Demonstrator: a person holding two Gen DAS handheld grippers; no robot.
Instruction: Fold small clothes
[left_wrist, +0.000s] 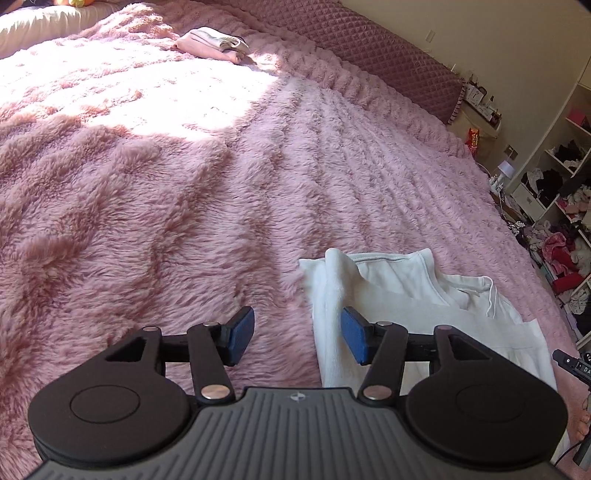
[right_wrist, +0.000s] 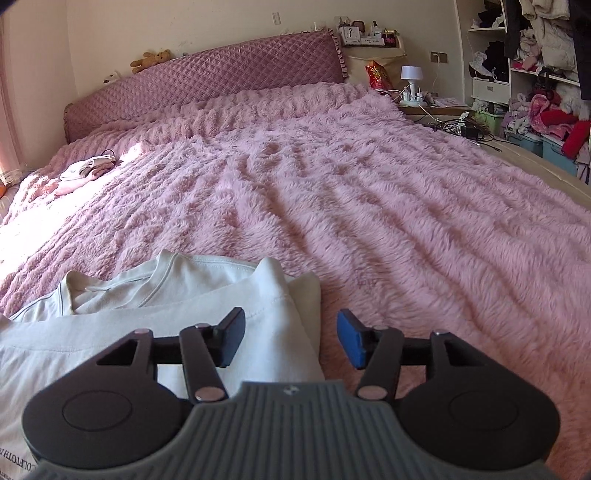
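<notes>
I log: white cotton sweatshirt (left_wrist: 406, 295) partly folded on fluffy pink bed blanket (left_wrist: 184, 221); my left claw (left_wrist: 297, 334) and right claw (right_wrist: 291, 338) both spread, holding nothing.

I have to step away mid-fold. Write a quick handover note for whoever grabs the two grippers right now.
Left gripper: open, holding nothing, at the left edge of the white top.
Right gripper: open, holding nothing, at the top's right edge.
The white top lies near you on the pink fluffy blanket; both side parts look folded inward, neckline facing the headboard.
A folded pile of small clothes already sits far across the bed in the sun patch.
Left to do: probably fold the top across its length, then set it with the pile.
</notes>
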